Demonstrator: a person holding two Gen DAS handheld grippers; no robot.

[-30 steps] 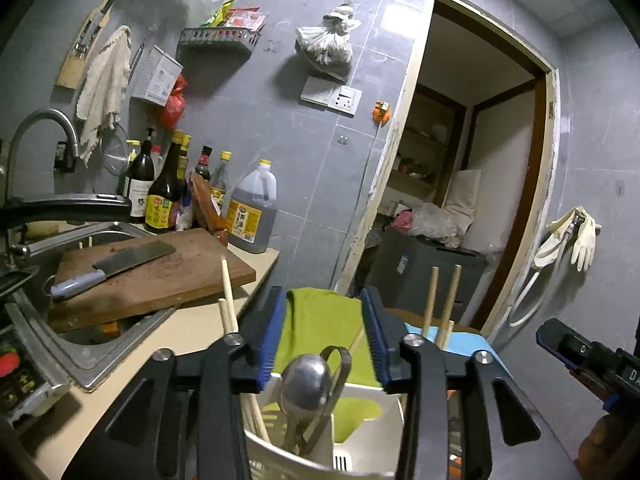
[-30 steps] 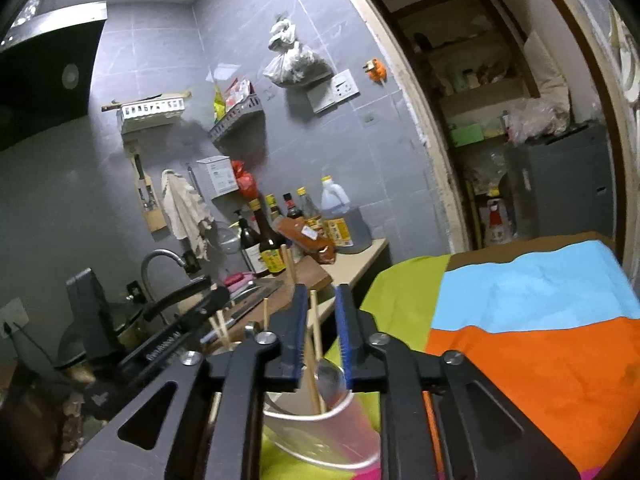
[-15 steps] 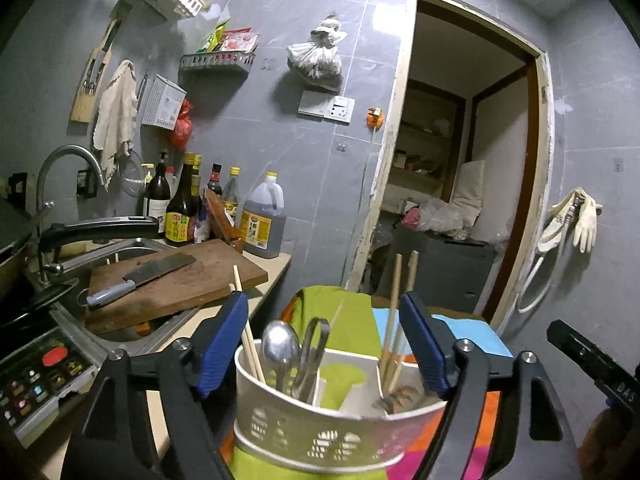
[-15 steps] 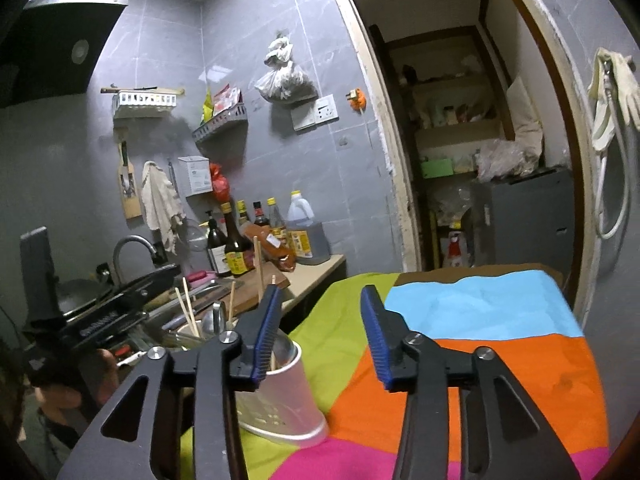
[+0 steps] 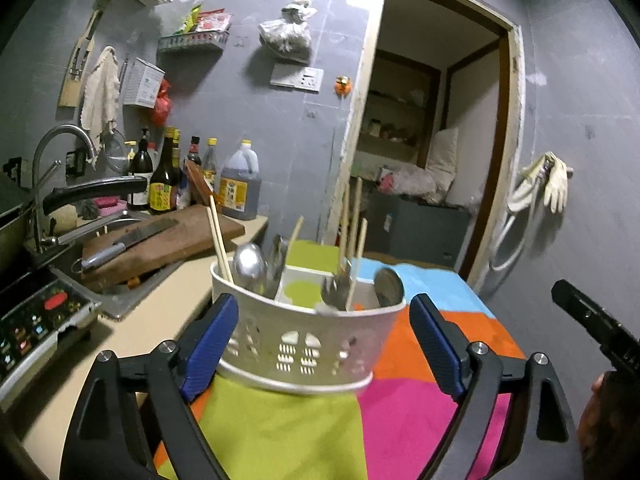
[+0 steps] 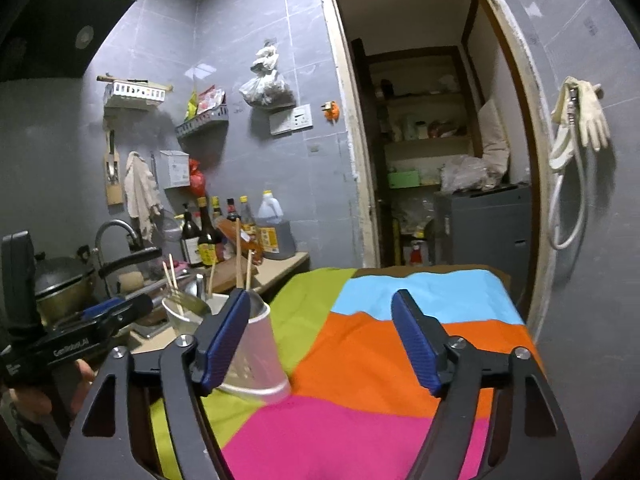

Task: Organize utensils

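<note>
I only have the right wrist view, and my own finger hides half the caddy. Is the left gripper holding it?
Observer: No. The left gripper is open, with a clear gap between its right pad and the caddy.
Operator: Anything in the middle compartment?
Observer: No utensil shows there. A spoon stands in the compartment to its left.
Operator: And the other end?
Observer: Three chopsticks stand there, beside a blurred fork.

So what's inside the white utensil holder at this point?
The utensil holder holds chopsticks, a metal spoon and more cutlery in divided compartments. Its wall hides their lower ends; the middle compartment looks empty.
</note>
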